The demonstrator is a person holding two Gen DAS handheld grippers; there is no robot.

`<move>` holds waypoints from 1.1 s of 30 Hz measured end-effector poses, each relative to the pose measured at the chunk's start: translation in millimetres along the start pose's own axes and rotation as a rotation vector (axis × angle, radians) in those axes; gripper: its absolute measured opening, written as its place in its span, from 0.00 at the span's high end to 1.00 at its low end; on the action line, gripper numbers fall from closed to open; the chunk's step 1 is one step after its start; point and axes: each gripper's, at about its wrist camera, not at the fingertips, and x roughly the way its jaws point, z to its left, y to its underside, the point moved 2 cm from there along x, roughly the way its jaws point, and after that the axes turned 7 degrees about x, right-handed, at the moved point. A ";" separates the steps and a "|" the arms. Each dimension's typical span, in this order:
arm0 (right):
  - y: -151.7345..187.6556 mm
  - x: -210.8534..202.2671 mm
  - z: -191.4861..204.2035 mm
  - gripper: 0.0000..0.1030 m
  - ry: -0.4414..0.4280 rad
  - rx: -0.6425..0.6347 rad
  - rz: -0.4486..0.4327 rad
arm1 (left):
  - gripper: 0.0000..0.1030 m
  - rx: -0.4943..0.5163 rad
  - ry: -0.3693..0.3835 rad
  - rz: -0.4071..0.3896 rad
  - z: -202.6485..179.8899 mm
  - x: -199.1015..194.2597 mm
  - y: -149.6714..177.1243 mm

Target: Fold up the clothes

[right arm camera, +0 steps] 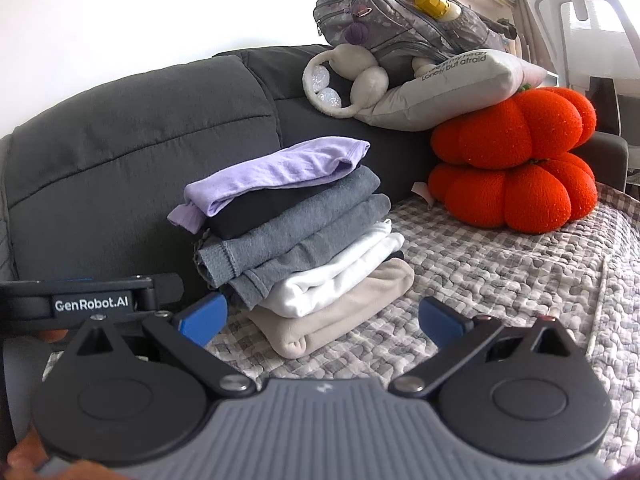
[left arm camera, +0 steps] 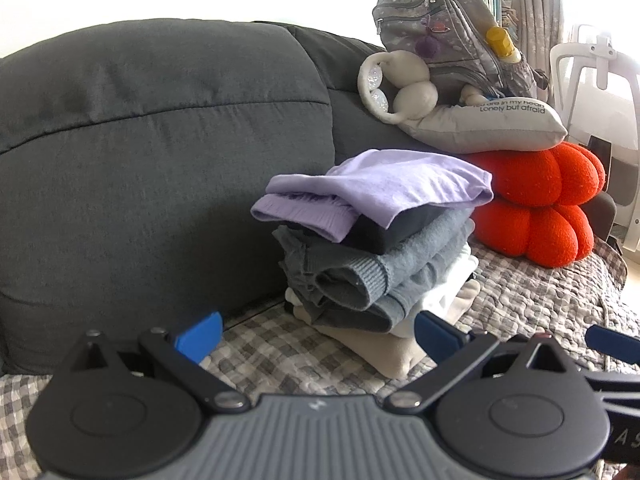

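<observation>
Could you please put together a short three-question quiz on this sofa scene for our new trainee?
1. True or false: the left hand-held gripper is shut on a garment.
2. Which folded item tops the stack of clothes? A) white B) lilac C) beige
3. What lies directly on the two orange cushions?

Key:
1. False; both it and the right hand-held gripper are open and empty.
2. B, the lilac garment.
3. A grey pillow with printed words, with a backpack above it.
</observation>
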 end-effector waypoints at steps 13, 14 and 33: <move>2.1 1.1 0.9 0.00 0.004 0.002 0.002 | 0.00 -0.014 0.007 0.009 1.7 0.0 -0.5; 2.1 1.0 0.7 0.00 0.004 0.002 0.002 | 0.01 -0.016 0.009 0.008 1.9 -0.4 -0.6; 3.3 0.9 -0.2 0.00 -0.004 0.015 0.005 | 0.00 -0.021 0.010 0.011 3.4 0.1 -1.4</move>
